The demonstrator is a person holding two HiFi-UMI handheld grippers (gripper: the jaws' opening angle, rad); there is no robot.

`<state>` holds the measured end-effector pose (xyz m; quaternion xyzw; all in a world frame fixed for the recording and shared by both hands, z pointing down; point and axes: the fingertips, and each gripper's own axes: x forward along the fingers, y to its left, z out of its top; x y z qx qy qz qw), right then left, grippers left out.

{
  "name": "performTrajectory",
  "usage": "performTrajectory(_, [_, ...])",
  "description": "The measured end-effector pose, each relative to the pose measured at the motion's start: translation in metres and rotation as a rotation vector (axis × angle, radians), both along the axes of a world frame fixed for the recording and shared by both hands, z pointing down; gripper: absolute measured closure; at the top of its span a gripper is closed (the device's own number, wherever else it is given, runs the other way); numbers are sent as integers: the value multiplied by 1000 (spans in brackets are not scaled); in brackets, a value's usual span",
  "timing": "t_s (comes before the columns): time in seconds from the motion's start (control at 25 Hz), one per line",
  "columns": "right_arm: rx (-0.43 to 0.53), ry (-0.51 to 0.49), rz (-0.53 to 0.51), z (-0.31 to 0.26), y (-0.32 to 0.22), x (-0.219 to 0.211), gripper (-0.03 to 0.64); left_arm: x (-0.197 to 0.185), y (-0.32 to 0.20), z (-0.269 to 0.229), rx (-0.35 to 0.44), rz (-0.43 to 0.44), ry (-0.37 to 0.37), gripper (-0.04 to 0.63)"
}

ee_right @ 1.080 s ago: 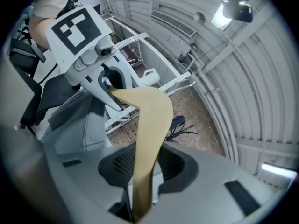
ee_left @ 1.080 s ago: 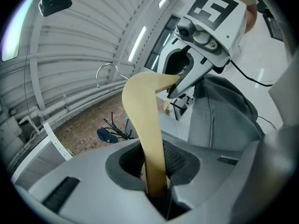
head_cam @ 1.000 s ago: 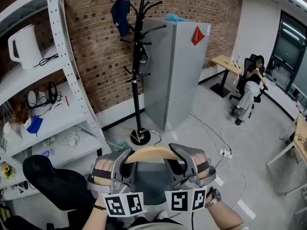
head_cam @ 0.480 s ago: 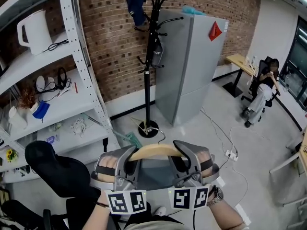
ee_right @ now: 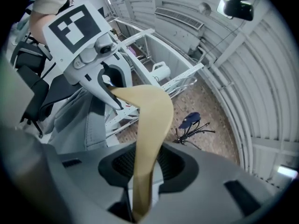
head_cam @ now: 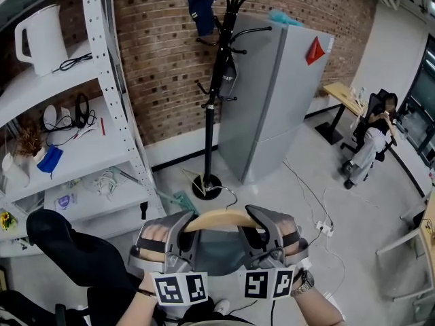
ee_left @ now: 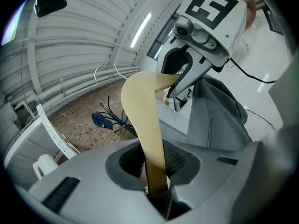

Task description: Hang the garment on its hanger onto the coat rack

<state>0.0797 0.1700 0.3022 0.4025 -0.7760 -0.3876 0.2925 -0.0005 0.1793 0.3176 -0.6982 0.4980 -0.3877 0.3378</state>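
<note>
A wooden hanger point(head_cam: 216, 218) with a grey garment point(head_cam: 216, 255) draped on it is held low in the head view. My left gripper point(head_cam: 185, 227) is shut on its left arm and my right gripper point(head_cam: 250, 221) on its right arm. In the left gripper view the hanger arm point(ee_left: 144, 125) runs up out of the left gripper point(ee_left: 156, 190), with the metal hook point(ee_left: 104, 69) above and the garment point(ee_left: 217, 113) at right. In the right gripper view the right gripper point(ee_right: 140, 202) clamps the other arm point(ee_right: 150, 125). The black coat rack point(head_cam: 216, 94) stands ahead by the brick wall, a blue cap point(head_cam: 202, 5) on one peg.
A grey cabinet point(head_cam: 272, 100) stands right of the rack. A white shelf unit point(head_cam: 109, 107) with a kettle point(head_cam: 41, 39) and small items is at left. A black chair point(head_cam: 64, 243) sits near my left. Cables point(head_cam: 306, 195) cross the floor. A seated person point(head_cam: 367, 141) is far right.
The coat rack has shifted right and grown a little larger in the head view. Both grippers keep the same hold on the hanger.
</note>
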Motion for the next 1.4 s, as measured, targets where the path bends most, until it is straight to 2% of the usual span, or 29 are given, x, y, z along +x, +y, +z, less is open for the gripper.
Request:
performTrajectory(0.36, [30, 8, 35, -8, -45, -15, 505, -16, -47, -8, 36, 16, 16, 522])
performTrajectory(0.64, [88, 0, 65, -22, -66, -29, 505, -31, -68, -22, 102, 17, 15, 522])
performTrajectory(0.84, [80, 3, 62, -22, -82, -42, 502, -45, -83, -22, 78, -2, 14, 522])
performTrajectory(1.24, [-15, -13, 7, 8, -125, -62, 477, -67, -119, 5, -3, -88, 4, 518])
performTrajectory(1.4, [-28, -21, -24, 11, -150, -67, 473, -73, -141, 6, -14, -125, -4, 493])
